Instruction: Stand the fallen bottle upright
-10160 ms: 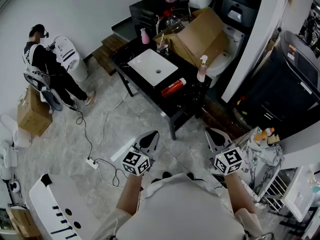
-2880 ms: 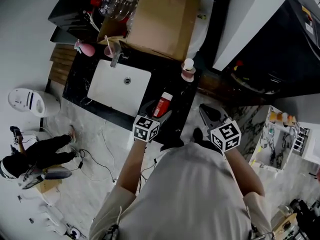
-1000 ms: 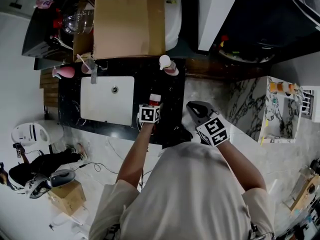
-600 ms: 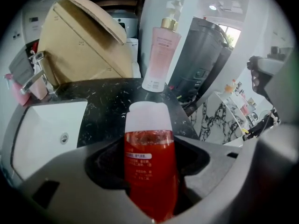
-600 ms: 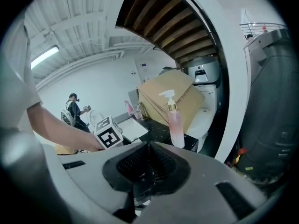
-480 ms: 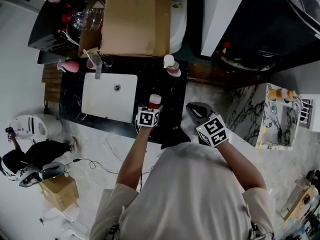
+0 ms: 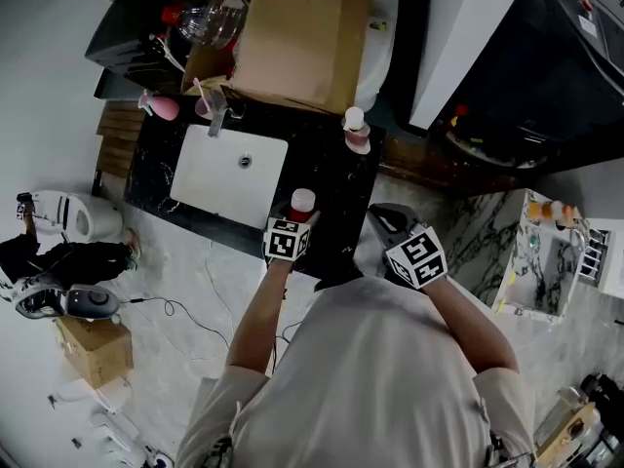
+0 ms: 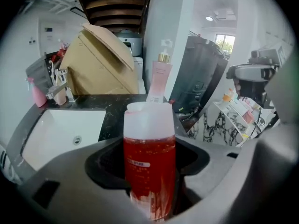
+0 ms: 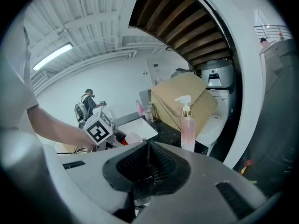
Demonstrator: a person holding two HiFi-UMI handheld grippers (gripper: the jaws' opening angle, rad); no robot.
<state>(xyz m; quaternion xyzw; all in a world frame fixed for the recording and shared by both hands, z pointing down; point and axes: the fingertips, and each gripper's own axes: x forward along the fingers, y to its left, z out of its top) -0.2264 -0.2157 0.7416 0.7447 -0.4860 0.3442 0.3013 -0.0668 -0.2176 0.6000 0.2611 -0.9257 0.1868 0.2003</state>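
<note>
A red bottle (image 7: 301, 206) with a white cap stands upright between the jaws of my left gripper (image 7: 296, 220), over the black counter (image 7: 336, 178) to the right of the sink. In the left gripper view the red bottle (image 8: 149, 164) fills the middle, and the left gripper (image 8: 149, 190) is shut on its lower body, so its base is hidden. My right gripper (image 7: 382, 219) hangs just off the counter's right front corner with nothing in it. The right gripper view shows the right gripper (image 9: 148, 167) with its pads meeting.
A white sink basin (image 7: 229, 175) with a faucet (image 7: 216, 115) is set into the counter. A pink pump bottle (image 7: 356, 133) stands at the back right, a cardboard box (image 7: 297, 37) behind it. A marble shelf (image 7: 531, 261) is at right, and a person (image 7: 58, 261) is on the floor at left.
My left gripper has risen with the red bottle still in it. The right gripper has shifted slightly and stays shut.
</note>
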